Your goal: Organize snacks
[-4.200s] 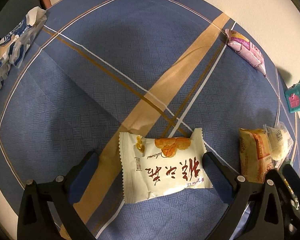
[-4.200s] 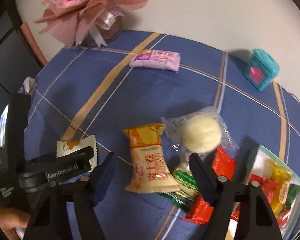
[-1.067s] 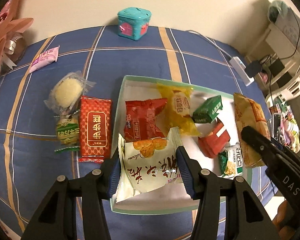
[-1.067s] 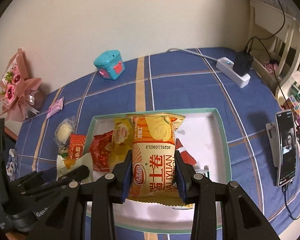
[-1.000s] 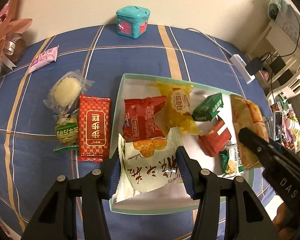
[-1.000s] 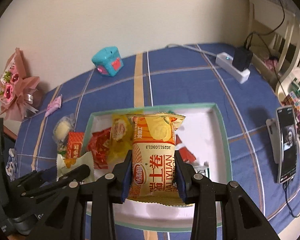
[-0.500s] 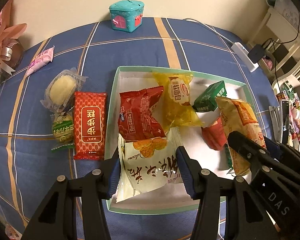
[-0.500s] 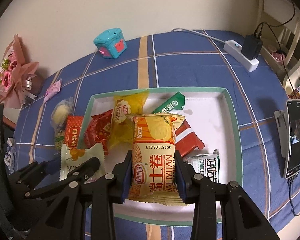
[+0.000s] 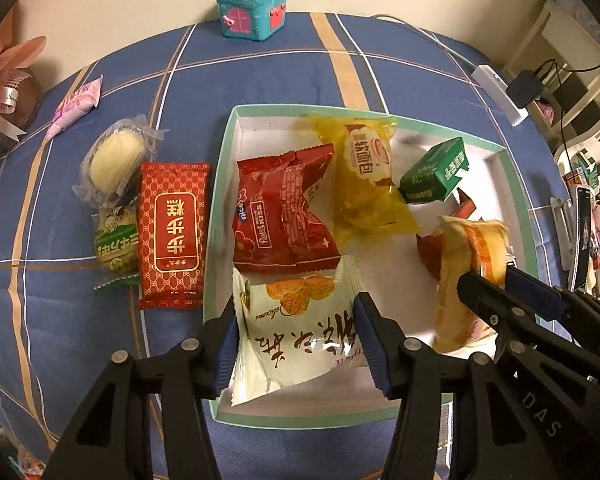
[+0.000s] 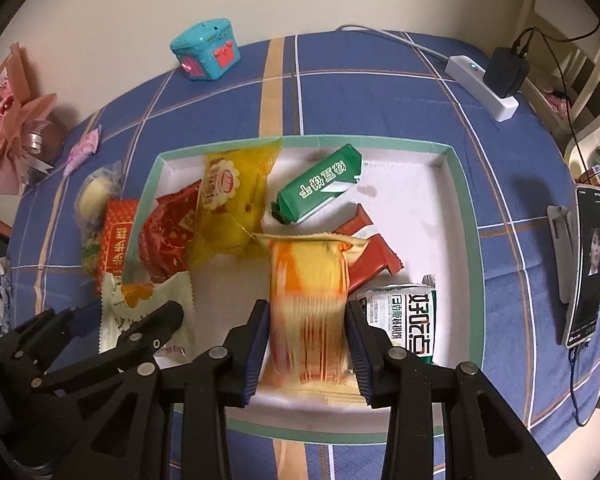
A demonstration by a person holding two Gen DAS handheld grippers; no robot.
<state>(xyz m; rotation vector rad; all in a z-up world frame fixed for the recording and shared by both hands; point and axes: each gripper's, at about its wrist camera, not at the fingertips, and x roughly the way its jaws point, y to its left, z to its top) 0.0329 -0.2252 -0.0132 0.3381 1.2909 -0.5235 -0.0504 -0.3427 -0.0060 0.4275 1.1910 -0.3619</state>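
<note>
A white tray with a teal rim (image 9: 220,208) (image 10: 466,216) holds several snack packets: red, yellow, green. My left gripper (image 9: 296,336) (image 10: 112,316) hangs over the tray's near left corner. Its jaws are opening, and the pads still touch the sides of a white snack packet (image 9: 300,332) (image 10: 140,308). My right gripper (image 10: 306,344) (image 9: 484,280) is over the tray's near middle, its jaws also opening. An orange-yellow snack packet (image 10: 308,292) (image 9: 460,272) sits between its pads, streaked with blur, with a thin gap at the left pad.
Left of the tray on the blue checked cloth lie a red packet (image 9: 172,228), a round yellow cake (image 9: 114,160), a small green packet (image 9: 116,244) and a pink packet (image 9: 76,106). A teal house box (image 9: 252,12) stands at the back. A power strip (image 10: 480,84) and a phone (image 10: 588,264) are at the right.
Both grippers have come lower over the tray. The orange-yellow packet, sharp and gripped before, now blurs as it slides down between the right pads. The white packet keeps its place in the left gripper.
</note>
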